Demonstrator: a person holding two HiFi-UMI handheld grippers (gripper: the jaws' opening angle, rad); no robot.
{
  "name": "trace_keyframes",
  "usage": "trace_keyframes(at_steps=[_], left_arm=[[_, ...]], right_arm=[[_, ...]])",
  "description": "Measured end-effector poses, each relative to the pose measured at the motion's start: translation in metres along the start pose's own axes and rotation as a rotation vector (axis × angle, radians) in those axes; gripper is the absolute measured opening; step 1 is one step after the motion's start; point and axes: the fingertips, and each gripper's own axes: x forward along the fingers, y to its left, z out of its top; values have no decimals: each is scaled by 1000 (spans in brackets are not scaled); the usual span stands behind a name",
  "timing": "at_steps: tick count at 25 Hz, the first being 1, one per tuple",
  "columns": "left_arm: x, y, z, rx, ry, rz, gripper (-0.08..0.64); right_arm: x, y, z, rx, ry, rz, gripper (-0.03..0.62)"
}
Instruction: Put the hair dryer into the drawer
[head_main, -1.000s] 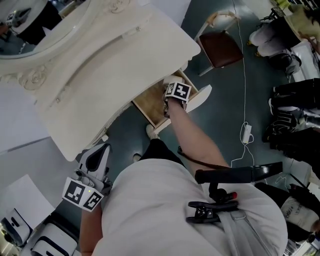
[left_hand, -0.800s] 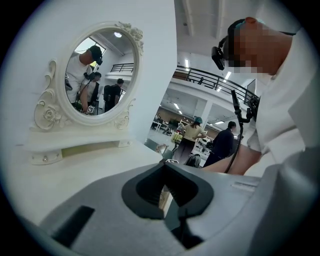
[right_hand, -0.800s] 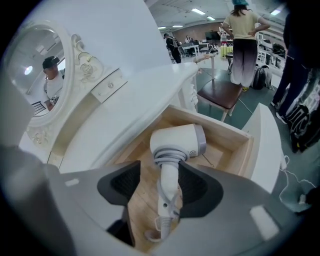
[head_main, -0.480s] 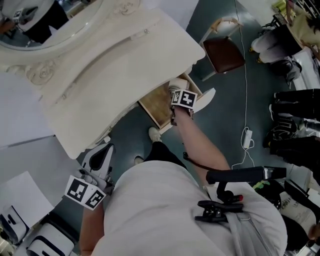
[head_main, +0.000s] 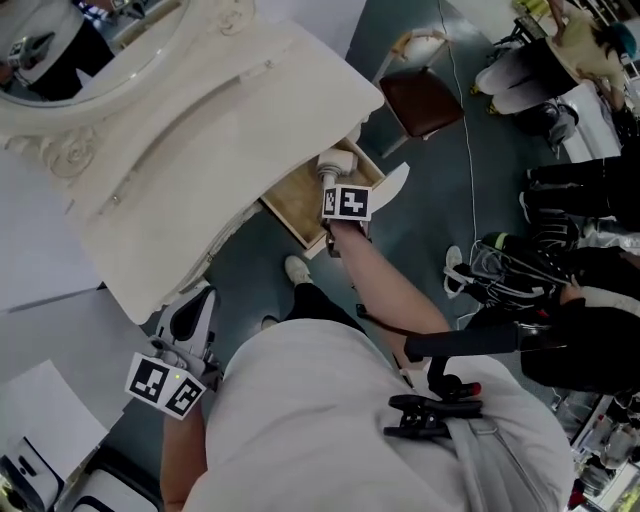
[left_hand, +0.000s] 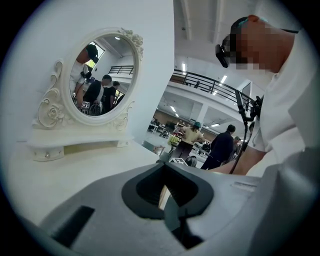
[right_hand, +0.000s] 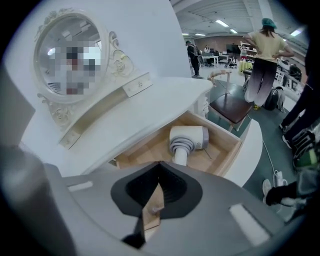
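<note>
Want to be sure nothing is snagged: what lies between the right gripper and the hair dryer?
Nothing but bare wood. In the right gripper view, the hair dryer lies in the drawer just beyond the shut right gripper.

Behind the jaws of the right gripper (right_hand: 159, 172), the dryer (right_hand: 190, 137) handle's end and the drawer (right_hand: 233, 152) near side are hidden. From above, its cube (head_main: 347, 203) covers most of the dryer. Between the jaws of the left gripper (left_hand: 165, 172), a pale sliver, unidentifiable.

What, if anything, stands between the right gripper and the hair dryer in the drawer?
Nothing visible does: the right gripper faces the hair dryer directly, and it lies uncovered in the open drawer.
</note>
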Motion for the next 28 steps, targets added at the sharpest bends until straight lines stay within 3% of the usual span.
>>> trace_keyframes(at_steps=[9, 28], left_arm=[[-39, -16, -18, 21, -12, -17, -2], [-140, -46, -78, 37, -21, -26, -2]], right_arm=[[-60, 38, -30, -87, -45, 97, 0], [-179, 115, -154, -308, -56, 250, 0]])
